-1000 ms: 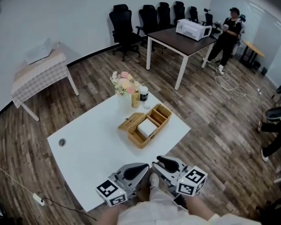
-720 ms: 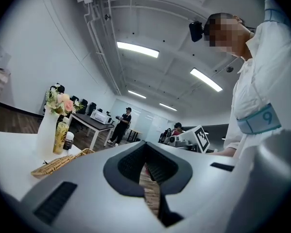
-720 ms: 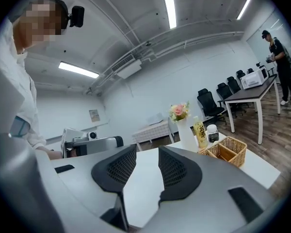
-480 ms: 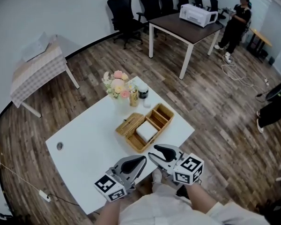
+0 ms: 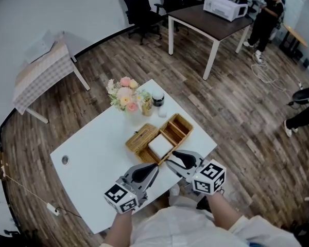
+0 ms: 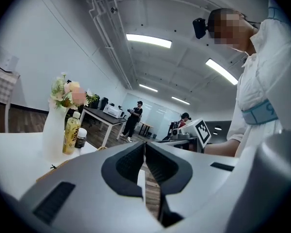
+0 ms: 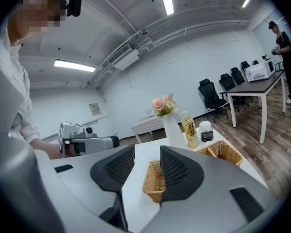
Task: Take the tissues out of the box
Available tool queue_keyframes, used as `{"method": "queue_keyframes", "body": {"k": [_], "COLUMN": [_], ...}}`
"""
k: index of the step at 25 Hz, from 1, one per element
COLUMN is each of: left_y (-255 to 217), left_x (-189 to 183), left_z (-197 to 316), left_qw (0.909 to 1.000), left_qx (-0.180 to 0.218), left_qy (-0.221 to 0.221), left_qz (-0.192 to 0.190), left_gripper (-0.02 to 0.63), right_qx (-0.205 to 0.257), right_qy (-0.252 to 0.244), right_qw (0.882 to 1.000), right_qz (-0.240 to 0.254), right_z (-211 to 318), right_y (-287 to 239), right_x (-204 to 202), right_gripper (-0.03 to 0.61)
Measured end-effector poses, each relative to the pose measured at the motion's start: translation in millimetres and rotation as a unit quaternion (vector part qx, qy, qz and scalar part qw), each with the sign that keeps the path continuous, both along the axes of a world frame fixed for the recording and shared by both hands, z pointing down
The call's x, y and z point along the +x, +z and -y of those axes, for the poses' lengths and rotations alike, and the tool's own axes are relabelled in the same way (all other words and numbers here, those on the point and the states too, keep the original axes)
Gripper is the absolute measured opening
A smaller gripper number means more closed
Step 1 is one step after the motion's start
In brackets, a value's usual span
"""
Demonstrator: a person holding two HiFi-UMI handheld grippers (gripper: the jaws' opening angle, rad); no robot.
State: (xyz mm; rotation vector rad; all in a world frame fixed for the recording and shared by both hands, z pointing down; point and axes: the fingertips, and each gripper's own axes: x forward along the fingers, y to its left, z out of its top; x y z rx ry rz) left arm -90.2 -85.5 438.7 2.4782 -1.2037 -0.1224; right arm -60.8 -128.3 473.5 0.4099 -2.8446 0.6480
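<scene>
The white desk (image 5: 92, 163) stands on a wood-plank floor. A wicker box (image 5: 140, 137) lies slantwise on the desk's right half. The tissues (image 5: 160, 145), a white stack, sit in the box's middle section. To their left is a flat woven part, and on the far right are two smaller open compartments.

At the far edge of the desk, a vase of flowers (image 5: 124, 95), a yellow-labelled bottle (image 5: 147, 107) and a dark-lidded jar (image 5: 158, 99) stand close together, a little apart from the box.

The person at the near edge, in white sleeves, holds both tools low over the desk. The left gripper (image 5: 154, 166) is just near of the box's left end. Its jaws are clenched together with nothing between them, as the left gripper view shows plainly. The right gripper (image 5: 171, 157) hangs at the box's near right side, just beside the tissues. Its jaws have just been opening and now stand released and well apart. They grasp nothing; in the right gripper view a corner of the wicker box shows through the gap, farther along the desk. Neither gripper touches the tissues.

Far across the room, a white appliance (image 5: 224, 6) rests on a dark table (image 5: 206, 27). Black office chairs (image 5: 144, 12) stand to its left, and another person (image 5: 268, 9) stands to its right.
</scene>
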Motion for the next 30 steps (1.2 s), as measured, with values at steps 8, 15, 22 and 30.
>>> {"method": "queue_keyframes", "body": {"k": [8,15,22,30], "left_y": [33,75,120,169], "left_x": [-3,-6,-11,-12], "left_z": [53,89,114,114], "left_qw": [0.9984,0.9907,0.9645,0.9139], "left_qx": [-0.036,-0.086,-0.16,-0.261], "left_qy": [-0.015,-0.008,0.006,0.042], "left_qz": [0.042,0.105,0.21,0.308], "left_gripper": [0.005,0.123,0.246,0.318], "right_qx": [-0.007,-0.02,-0.035,-0.047], "right_qy": [-0.003,-0.009,-0.004,0.005], "right_qw": [1.0,1.0,0.999,0.999], "right_qz": [-0.01,-0.011,-0.016,-0.021], "right_z": [48,78,93,101], "right_y": [16,30,45,56], "right_x": [12,10,6,6], "right_gripper": [0.166,0.166,0.169,0.17]}}
